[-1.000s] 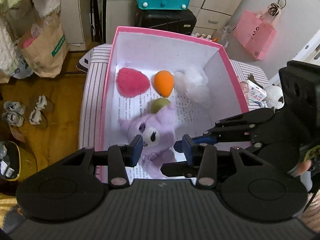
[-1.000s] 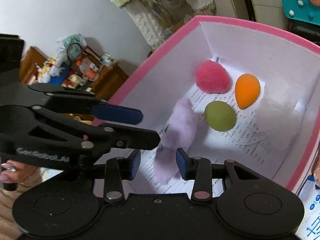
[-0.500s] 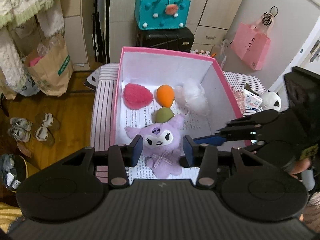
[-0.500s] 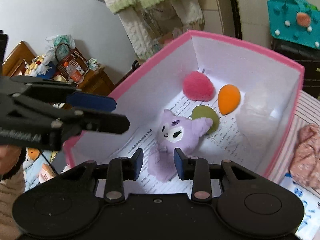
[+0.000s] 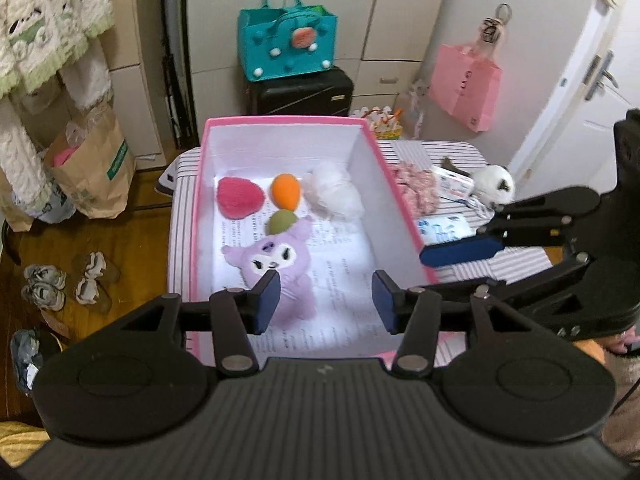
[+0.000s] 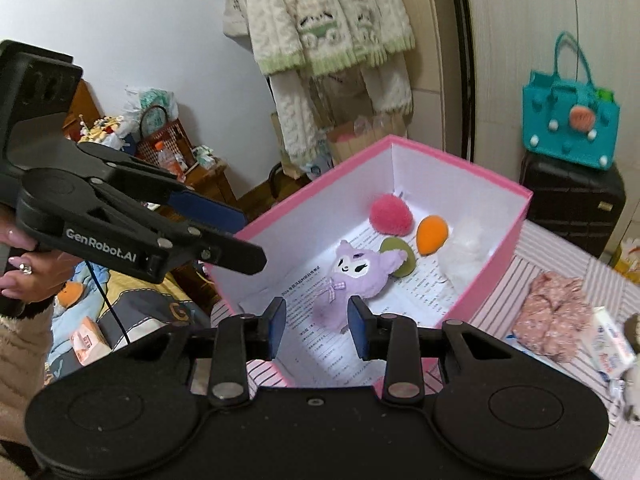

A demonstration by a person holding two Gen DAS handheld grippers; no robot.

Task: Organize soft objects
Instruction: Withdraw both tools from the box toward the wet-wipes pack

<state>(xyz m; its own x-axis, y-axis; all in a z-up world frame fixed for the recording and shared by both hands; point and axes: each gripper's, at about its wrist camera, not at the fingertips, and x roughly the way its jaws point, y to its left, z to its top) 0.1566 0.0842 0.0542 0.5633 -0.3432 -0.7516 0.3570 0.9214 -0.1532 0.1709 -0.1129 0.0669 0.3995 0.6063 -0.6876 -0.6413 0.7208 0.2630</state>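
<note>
A pink box point(image 5: 280, 120) with white walls stands on a striped table. In it lie a purple plush point(image 5: 276, 256) face up, a red puff point(image 5: 240, 196), an orange sponge point(image 5: 286, 192), a green sponge point(image 5: 282, 222) and a white fluffy ball point(image 5: 336, 196). My left gripper point(image 5: 326, 300) hovers above the box's near end, its jaws opening with nothing between them. My right gripper point(image 6: 317, 328) also hangs over the near edge, open and empty, with the plush point(image 6: 352, 276) well below it. Each gripper shows in the other's view, the right gripper point(image 5: 460, 252) to the right of the box.
Right of the box on the striped table point(image 5: 500, 264) lie a pink floral cloth point(image 5: 416, 188), tissue packs point(image 5: 452, 184) and a small white plush point(image 5: 496, 182). Behind stand a black suitcase point(image 5: 300, 92) with a teal bag point(image 5: 286, 44). A paper bag point(image 5: 92, 168) and shoes sit on the floor.
Both grippers have risen and drawn back from inside the box, so more of the room shows. The purple plush now lies face up on the box floor. The left jaws stand wider.
</note>
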